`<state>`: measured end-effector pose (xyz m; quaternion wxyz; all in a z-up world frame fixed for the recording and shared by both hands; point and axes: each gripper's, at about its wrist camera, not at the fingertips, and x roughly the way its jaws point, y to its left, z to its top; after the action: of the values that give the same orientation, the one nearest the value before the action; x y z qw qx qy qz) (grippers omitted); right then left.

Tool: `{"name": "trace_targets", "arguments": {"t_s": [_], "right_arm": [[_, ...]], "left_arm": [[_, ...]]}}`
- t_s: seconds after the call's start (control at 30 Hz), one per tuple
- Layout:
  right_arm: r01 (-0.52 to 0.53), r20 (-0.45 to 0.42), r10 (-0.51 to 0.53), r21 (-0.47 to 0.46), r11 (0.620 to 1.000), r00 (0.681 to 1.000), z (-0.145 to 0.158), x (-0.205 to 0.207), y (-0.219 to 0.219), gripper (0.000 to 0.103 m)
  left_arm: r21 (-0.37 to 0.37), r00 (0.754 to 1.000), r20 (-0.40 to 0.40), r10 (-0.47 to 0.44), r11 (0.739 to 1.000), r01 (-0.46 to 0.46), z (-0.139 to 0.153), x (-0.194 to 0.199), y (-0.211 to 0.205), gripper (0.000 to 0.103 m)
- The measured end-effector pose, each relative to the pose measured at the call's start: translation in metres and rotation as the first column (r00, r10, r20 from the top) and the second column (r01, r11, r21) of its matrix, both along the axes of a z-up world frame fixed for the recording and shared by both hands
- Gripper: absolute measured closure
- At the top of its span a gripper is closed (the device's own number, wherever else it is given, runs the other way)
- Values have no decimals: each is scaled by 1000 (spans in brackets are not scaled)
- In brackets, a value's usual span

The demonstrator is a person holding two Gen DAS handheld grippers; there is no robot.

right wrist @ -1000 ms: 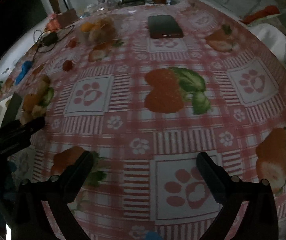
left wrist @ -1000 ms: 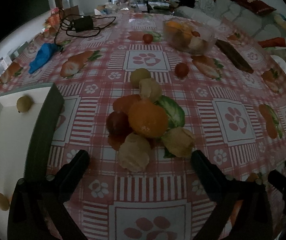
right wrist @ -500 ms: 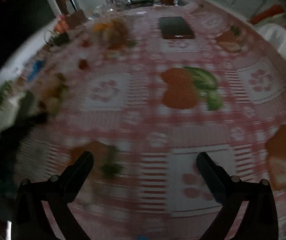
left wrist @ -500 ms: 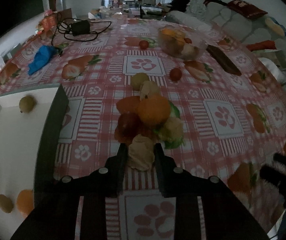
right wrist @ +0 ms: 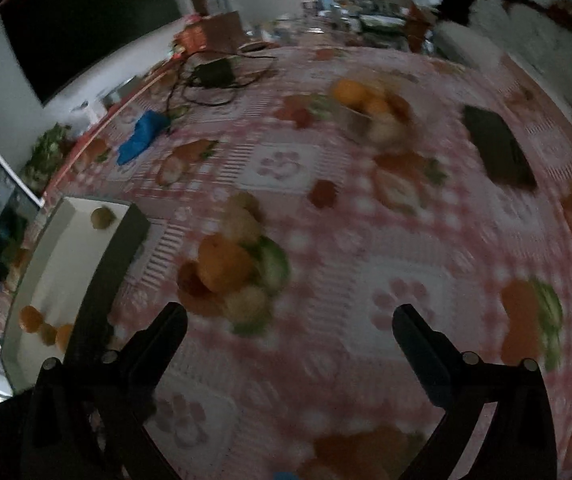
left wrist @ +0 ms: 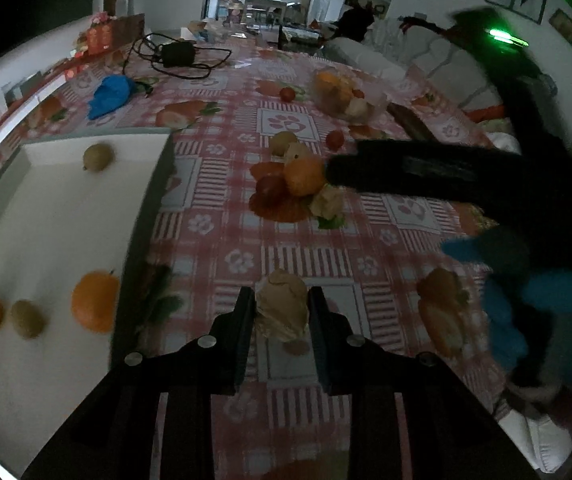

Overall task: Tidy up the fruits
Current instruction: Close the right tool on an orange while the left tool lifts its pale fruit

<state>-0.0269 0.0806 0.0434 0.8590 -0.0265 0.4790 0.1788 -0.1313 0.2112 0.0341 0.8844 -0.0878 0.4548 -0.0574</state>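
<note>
My left gripper (left wrist: 280,305) is shut on a pale tan wrinkled fruit (left wrist: 281,308) and holds it above the tablecloth, right of the white tray (left wrist: 153,184). The tray holds oranges (left wrist: 94,300) and small greenish fruits (left wrist: 97,156). A pile of fruit with a big orange (left wrist: 304,176) lies mid-table; it also shows blurred in the right wrist view (right wrist: 223,266). My right gripper (right wrist: 290,320) is open and empty, just short of the pile; its dark body (left wrist: 426,172) reaches to the orange in the left wrist view.
A clear bowl of fruit (left wrist: 346,96) stands at the back, with small red fruits (left wrist: 334,139) near it. A dark phone (right wrist: 498,148), a blue cloth (left wrist: 107,94) and a black charger with cable (left wrist: 175,56) lie further back.
My left gripper closed on the tan fruit, lifted it out of the pile and pulled back toward the tray. My right gripper swung left toward the fruit pile.
</note>
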Motion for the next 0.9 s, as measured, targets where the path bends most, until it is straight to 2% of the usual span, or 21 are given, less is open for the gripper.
{"name": "trace_targets", "arguments": {"t_s": [0.03, 0.1, 0.17, 0.23, 0.3, 0.37, 0.57, 0.9], "right_arm": [[-17, 6, 17, -16, 1000, 1000, -2, 4, 11, 3], [-43, -4, 43, -35, 998, 999, -8, 13, 23, 18], [-50, -34, 49, -34, 998, 998, -16, 21, 31, 21], [-34, -54, 33, -21, 999, 998, -22, 28, 33, 30], [-34, -88, 36, 23, 999, 995, -27, 34, 35, 50], [-30, -108, 35, 53, 998, 994, -28, 36, 35, 64], [-8, -117, 15, 67, 998, 993, -25, 26, 25, 64], [17, -148, 12, 191, 981, 989, 19, -3, -2, 64]], "left_arm": [[-3, 1000, 0, 2, 1000, -2, 1, -1, 1, 73], [-13, 1000, 4, 6, 1000, -6, 2, -4, 6, 73], [-25, 1000, 8, 9, 1000, -9, 4, -5, 10, 73], [-24, 1000, 16, 9, 1000, -8, 6, -6, 12, 73], [-26, 1000, 22, 7, 1000, -6, 8, -7, 13, 73], [-35, 1000, 23, 9, 999, -8, 9, -6, 14, 73], [-42, 999, 33, 10, 999, -9, 15, -12, 14, 73], [-45, 997, 74, 17, 999, -13, 52, -40, 27, 73]]}}
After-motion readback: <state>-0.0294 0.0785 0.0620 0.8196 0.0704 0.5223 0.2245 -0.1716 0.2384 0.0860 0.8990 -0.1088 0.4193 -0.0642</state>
